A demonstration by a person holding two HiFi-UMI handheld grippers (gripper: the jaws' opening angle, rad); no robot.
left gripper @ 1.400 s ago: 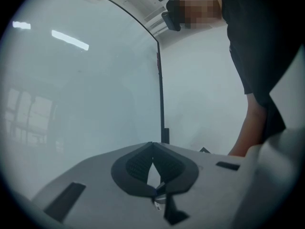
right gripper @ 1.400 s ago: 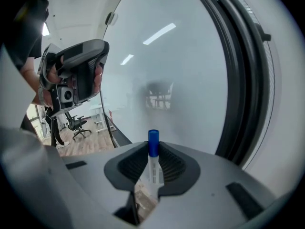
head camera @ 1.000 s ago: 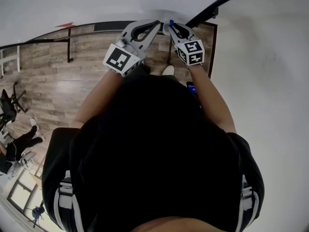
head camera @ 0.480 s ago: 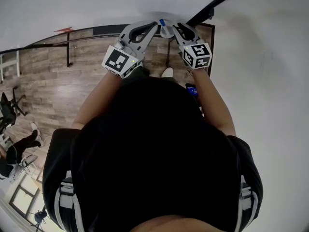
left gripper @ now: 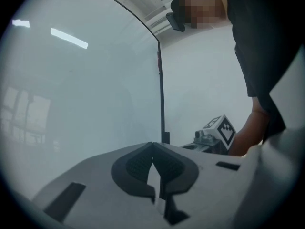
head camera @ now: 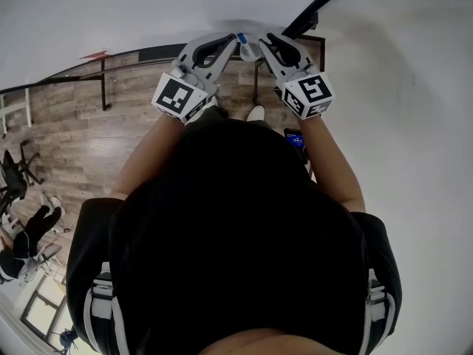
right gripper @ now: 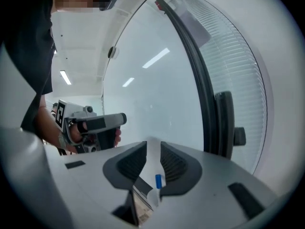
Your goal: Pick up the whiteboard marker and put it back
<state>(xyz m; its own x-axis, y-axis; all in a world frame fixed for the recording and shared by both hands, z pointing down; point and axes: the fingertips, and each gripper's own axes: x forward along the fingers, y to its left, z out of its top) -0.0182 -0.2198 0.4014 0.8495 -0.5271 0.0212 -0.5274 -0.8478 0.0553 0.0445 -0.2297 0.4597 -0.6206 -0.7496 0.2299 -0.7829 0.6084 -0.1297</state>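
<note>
The step in hand looks like the return: the marker is already held and has yet to go back to its place. No tray or holder shows in any view, so first find the spot along the board's (left gripper: 86, 89) lower edge. Then bring the marker in level with it, and open only once it is resting there.

The left gripper (left gripper: 152, 151) has its fingers pressed together with nothing between them. It hangs close to the board, near the dark upright frame edge (left gripper: 161, 94). It is best kept out of the path, or used only to steady the marker's free end.

The marker (right gripper: 153, 166) sits in the slot between the right gripper's (right gripper: 153, 149) fingers (right gripper: 176, 165), which are clamped on it from both sides. Its white body runs lengthwise along the fingers and reaches their tips. A small blue patch shows low on it, toward the finger roots.

In the head view the blue end of the marker (head camera: 242, 38) shows just between the two grippers' tips, with the left gripper (head camera: 230, 43) just beside it and the right gripper (head camera: 264, 43) holding it, all raised near the board (head camera: 148, 6). The grip looks narrow, so a slow, straight move should keep the marker from twisting.
</note>
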